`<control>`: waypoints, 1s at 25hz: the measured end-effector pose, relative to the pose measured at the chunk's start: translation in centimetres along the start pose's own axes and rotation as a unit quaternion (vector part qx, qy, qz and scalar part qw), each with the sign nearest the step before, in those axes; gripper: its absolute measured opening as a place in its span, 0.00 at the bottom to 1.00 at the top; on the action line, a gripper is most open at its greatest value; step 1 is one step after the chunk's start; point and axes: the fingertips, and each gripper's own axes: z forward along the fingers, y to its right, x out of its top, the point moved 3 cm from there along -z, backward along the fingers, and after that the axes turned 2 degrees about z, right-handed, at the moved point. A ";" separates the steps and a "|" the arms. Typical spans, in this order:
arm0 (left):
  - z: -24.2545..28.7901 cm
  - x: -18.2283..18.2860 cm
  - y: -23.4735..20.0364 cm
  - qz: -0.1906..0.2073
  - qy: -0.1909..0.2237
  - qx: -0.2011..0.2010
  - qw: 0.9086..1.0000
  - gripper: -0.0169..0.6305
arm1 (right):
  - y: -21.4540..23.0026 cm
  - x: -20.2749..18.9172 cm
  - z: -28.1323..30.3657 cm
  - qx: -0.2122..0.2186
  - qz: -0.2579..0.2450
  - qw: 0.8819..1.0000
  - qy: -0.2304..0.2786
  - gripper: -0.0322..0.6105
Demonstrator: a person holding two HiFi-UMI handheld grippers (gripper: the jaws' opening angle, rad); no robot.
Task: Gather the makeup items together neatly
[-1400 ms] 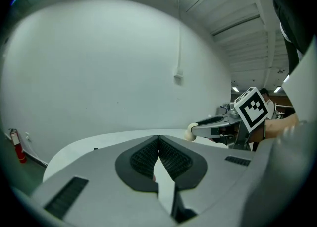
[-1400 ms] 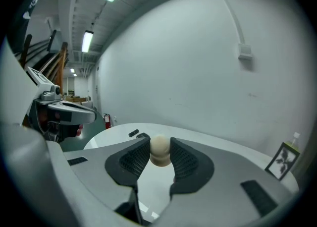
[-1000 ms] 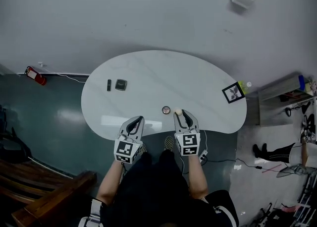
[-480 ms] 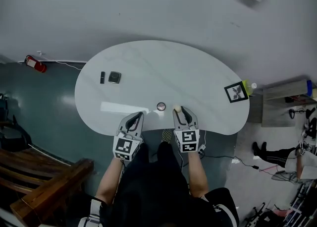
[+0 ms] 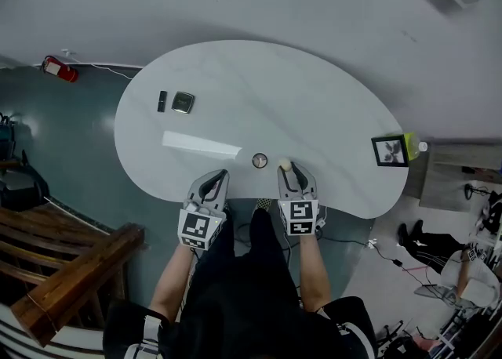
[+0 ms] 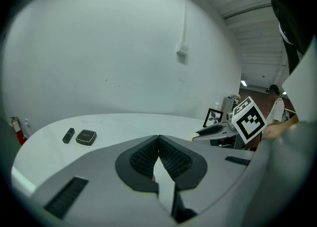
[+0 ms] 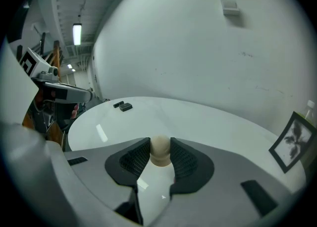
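A beige makeup sponge (image 7: 160, 150) sits between the pads of my right gripper (image 7: 160, 144), which is shut on it just above the near edge of the white table (image 5: 259, 91). In the head view the sponge (image 5: 285, 166) shows at the tip of the right gripper (image 5: 287, 172). A small round jar (image 5: 260, 161) lies on the table just left of it. My left gripper (image 5: 217, 179) hovers at the near edge with its jaws shut and nothing in them (image 6: 158, 139). Far left on the table lie a black lipstick (image 5: 161, 101) and a square dark compact (image 5: 183, 102).
A framed picture (image 5: 390, 150) stands at the table's right end, with a bottle (image 5: 423, 146) beyond it. A red fire extinguisher (image 5: 60, 70) is on the floor at the far left, a wooden bench (image 5: 70, 279) at the lower left. A wall runs behind the table.
Both grippers have sunk toward the table's near edge, the right one still carrying the sponge. The head view has shifted, so the table sits higher in the picture.
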 end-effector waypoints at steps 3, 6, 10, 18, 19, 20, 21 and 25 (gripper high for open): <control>0.8 -1.2 0.1 -0.011 -0.012 0.007 1.000 0.05 | 0.8 -1.4 1.0 0.004 -0.003 1.000 -0.010 0.27; 1.5 -2.1 0.0 -0.021 -0.022 0.013 0.999 0.05 | 1.4 -2.3 2.2 0.007 -0.006 1.000 -0.018 0.27; 2.3 -3.5 0.2 -0.028 -0.029 0.014 0.999 0.05 | 1.6 -3.5 3.4 0.020 -0.008 0.999 -0.031 0.27; 3.3 -4.9 0.7 -0.040 -0.039 0.016 0.998 0.05 | 1.4 -5.1 4.5 0.037 -0.003 0.998 -0.044 0.27; 3.3 -5.0 0.7 -0.041 -0.040 0.017 0.998 0.05 | 1.5 -5.3 4.5 0.037 -0.003 0.998 -0.045 0.27; 3.3 -5.1 0.8 -0.041 -0.041 0.015 0.998 0.05 | 1.5 -5.4 4.5 0.038 -0.003 0.998 -0.047 0.28; 3.3 -5.2 0.9 -0.042 -0.042 0.015 0.998 0.05 | 1.5 -5.4 4.5 0.038 -0.003 0.998 -0.048 0.28; 3.3 -4.9 0.8 -0.042 -0.040 0.016 0.998 0.05 | 1.6 -5.0 4.6 0.039 0.000 0.998 -0.044 0.28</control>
